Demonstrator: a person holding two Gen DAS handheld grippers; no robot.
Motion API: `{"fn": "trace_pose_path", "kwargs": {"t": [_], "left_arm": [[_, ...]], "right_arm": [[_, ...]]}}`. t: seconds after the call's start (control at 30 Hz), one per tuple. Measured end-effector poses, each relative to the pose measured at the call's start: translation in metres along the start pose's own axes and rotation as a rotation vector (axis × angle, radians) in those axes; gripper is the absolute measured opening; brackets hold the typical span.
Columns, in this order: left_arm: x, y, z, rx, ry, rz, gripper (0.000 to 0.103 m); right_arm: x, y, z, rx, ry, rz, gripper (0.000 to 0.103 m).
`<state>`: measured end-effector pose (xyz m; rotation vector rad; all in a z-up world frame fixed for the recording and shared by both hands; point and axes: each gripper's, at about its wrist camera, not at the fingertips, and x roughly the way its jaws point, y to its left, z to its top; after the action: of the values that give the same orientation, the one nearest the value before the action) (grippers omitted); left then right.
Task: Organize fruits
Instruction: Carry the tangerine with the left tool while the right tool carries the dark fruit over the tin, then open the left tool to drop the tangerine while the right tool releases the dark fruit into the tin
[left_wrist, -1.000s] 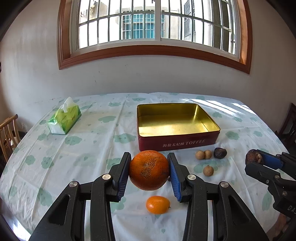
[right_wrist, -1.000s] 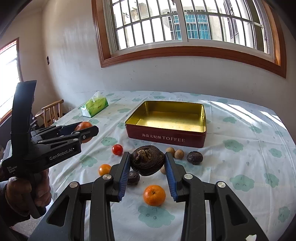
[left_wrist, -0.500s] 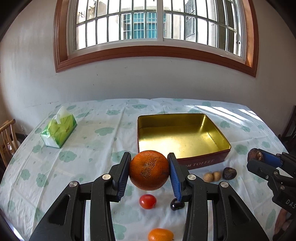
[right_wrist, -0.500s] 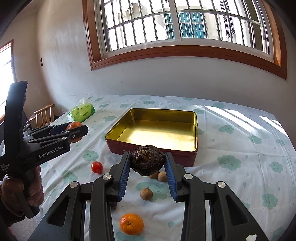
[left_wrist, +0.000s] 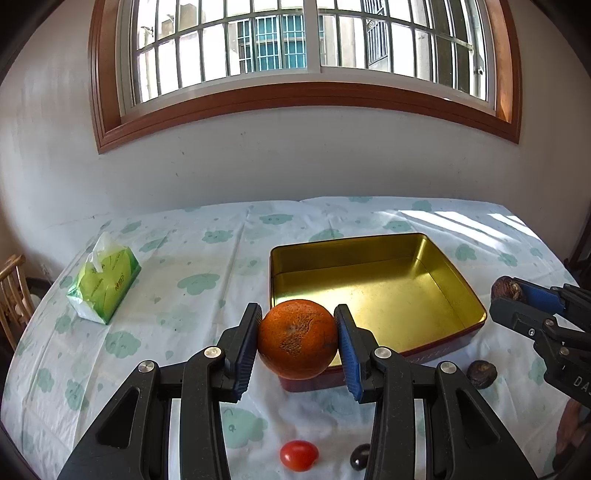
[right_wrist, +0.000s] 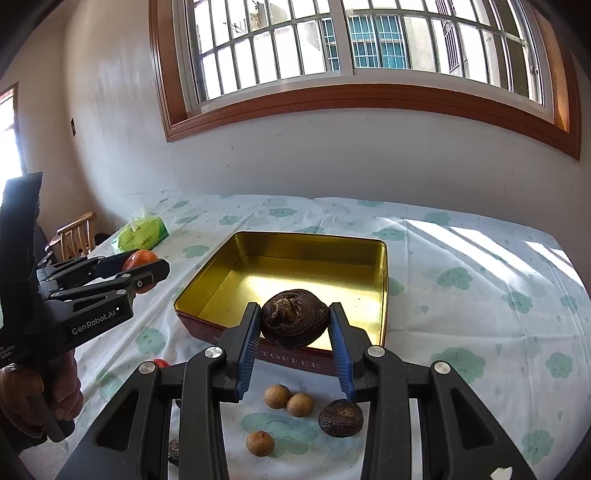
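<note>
Carrying two fruits to the tin, one pinched in each gripper.

Your left gripper (left_wrist: 298, 341) pinches the orange (left_wrist: 297, 339) just short of the near-left corner of the tin (left_wrist: 448, 267); your right gripper (right_wrist: 293, 325) pinches the dark fruit (right_wrist: 294, 318) above the tin's near wall. Clear that wall with both before lowering, or a fruit will clip the rim. Set each one low on the tin's bare floor, well apart, and only then ease the pads off, since round fruit likely rolls if dropped. On the tablecloth (right_wrist: 480, 295) near the tin's near side wait a tomato (left_wrist: 299, 455), three small brown fruits (right_wrist: 277, 396) and another dark fruit (right_wrist: 340, 413).
</note>
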<state>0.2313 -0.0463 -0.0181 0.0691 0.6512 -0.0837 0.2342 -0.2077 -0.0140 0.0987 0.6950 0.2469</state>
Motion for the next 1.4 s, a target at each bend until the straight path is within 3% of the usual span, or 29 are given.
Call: {"fn": "trace_pose_path", "kwargs": {"t": [0.37,1.23,1.3,1.4], "left_arm": [[0.042,0.003,0.018,-0.014,0.042,0.004,0.041],[0.108,0.001,0.011,0.013,0.139,0.002,0.042],[0.107,-0.001,0.011,0.025,0.125,0.002,0.046],[0.105,-0.002,0.011,0.036,0.11,-0.009,0.063]], "right_arm": [[0.039,-0.012,0.011,0.028,0.036,0.014,0.034],[0.101,-0.023,0.009,0.029,0.117,0.005,0.036],[0.102,-0.023,0.009,0.027,0.114,0.0,0.036],[0.102,-0.024,0.01,0.033,0.108,-0.001,0.038]]}}
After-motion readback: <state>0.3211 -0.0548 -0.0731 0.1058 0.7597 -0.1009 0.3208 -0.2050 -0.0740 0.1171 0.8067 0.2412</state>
